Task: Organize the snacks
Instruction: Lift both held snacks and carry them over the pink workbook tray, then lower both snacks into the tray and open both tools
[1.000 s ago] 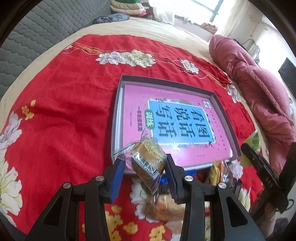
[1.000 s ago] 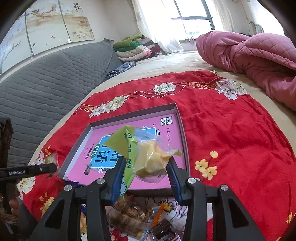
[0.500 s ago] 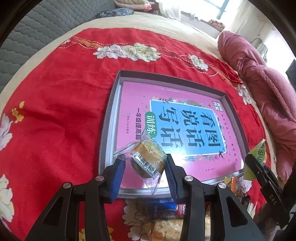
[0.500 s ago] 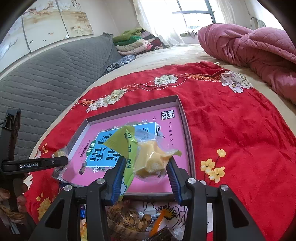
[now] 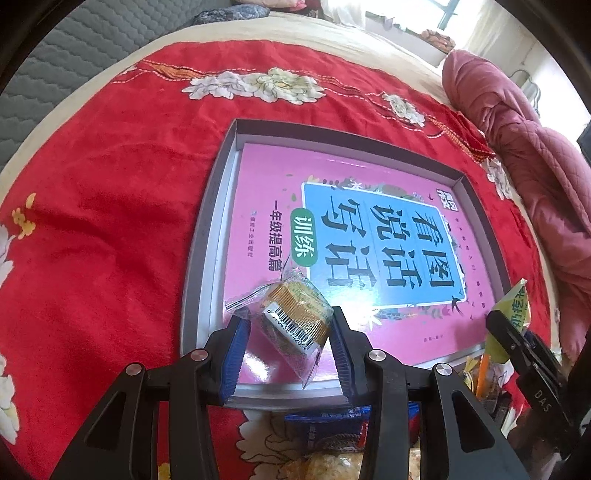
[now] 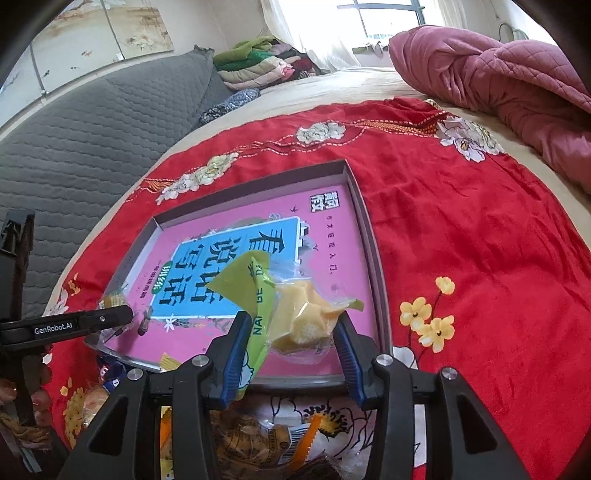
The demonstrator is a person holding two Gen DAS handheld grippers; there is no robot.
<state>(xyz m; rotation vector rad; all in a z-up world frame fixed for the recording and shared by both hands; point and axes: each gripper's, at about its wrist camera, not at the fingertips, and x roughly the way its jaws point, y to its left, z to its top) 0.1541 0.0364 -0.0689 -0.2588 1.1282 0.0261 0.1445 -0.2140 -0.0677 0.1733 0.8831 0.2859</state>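
Left gripper [image 5: 290,334] is clamped on a cake packet [image 5: 295,317], right gripper [image 6: 291,330] on a yellow snack bag [image 6: 295,314]; both judged light, crinkly, crushable, best gripped mid-body.

Book [image 5: 354,236] inside tray [image 5: 207,206] on blanket [image 5: 103,221], loose snack packets [image 6: 258,435] before tray's near edge.

I'm seeing daylight blowing out the window [image 6: 391,18]; fisheye is bending and darkening edges, centre staying sharp.
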